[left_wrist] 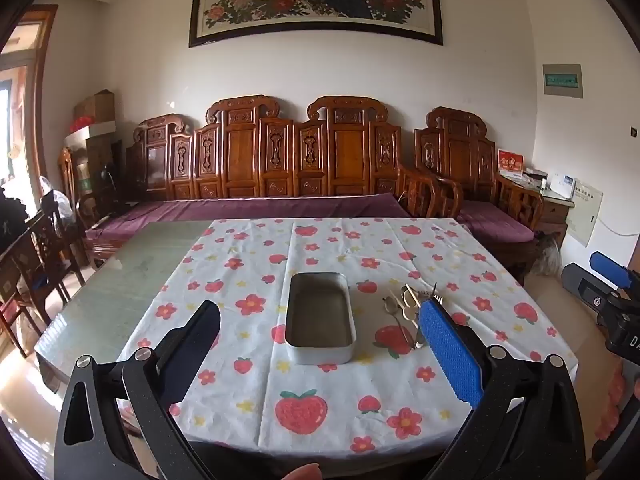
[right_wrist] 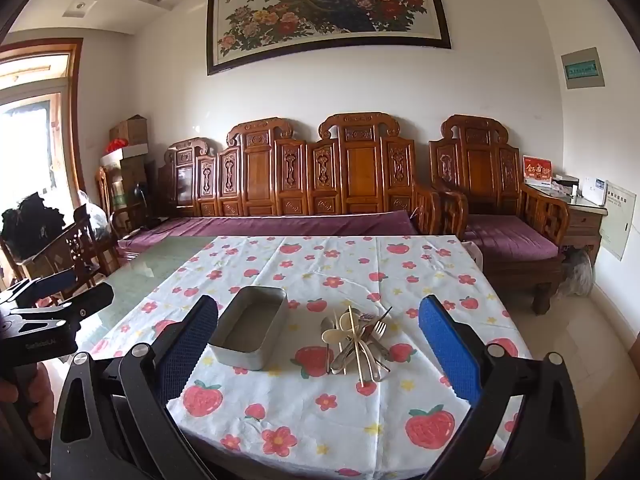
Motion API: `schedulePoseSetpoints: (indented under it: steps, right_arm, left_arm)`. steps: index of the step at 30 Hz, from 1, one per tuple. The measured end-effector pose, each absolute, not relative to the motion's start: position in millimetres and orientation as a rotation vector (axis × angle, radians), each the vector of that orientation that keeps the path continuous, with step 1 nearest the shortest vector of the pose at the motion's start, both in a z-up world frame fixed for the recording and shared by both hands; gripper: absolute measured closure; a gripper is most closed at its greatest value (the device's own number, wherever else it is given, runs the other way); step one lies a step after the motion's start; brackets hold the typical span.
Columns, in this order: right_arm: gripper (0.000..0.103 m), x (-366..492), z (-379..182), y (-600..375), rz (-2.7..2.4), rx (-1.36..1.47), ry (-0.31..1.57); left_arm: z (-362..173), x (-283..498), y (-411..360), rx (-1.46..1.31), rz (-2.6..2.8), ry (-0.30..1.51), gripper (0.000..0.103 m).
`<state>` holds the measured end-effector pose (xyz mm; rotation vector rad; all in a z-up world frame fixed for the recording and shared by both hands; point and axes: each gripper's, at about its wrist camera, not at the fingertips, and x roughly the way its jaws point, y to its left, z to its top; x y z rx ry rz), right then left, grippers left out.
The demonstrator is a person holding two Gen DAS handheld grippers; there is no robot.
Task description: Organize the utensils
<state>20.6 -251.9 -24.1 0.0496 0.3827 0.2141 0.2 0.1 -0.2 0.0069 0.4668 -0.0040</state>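
A grey metal tin (left_wrist: 320,316) (right_wrist: 250,328) with rounded corners stands empty on the flowered tablecloth (left_wrist: 312,408) (right_wrist: 304,404). To its right lies a heap of utensils (left_wrist: 408,308) (right_wrist: 358,342): metal spoons, a fork, pale plastic spoons and chopsticks, crossing one another. My left gripper (left_wrist: 320,312) hovers above the near table edge, open, with the tin between its fingers' lines of sight and nothing touched. My right gripper (right_wrist: 320,312) is open too, facing the heap from the near side, apart from it. In the right wrist view the left gripper (right_wrist: 52,316) shows at the left edge.
The cloth covers the right part of a glass-topped table (left_wrist: 120,292) (right_wrist: 160,264). A carved wooden sofa (left_wrist: 280,168) with purple cushions stands behind it, wooden chairs (left_wrist: 36,264) to the left. A person's hand (right_wrist: 28,396) holds the left gripper's handle.
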Motion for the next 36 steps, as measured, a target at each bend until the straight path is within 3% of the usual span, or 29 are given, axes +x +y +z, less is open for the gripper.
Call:
schedulePoseSetpoints:
  steps: [36]
  right_arm:
    - [0.002,19,-24,-254,0.217,0.051,0.375]
  left_arm:
    - [15,-9,-7,0.007,-0.022,0.452,0.006]
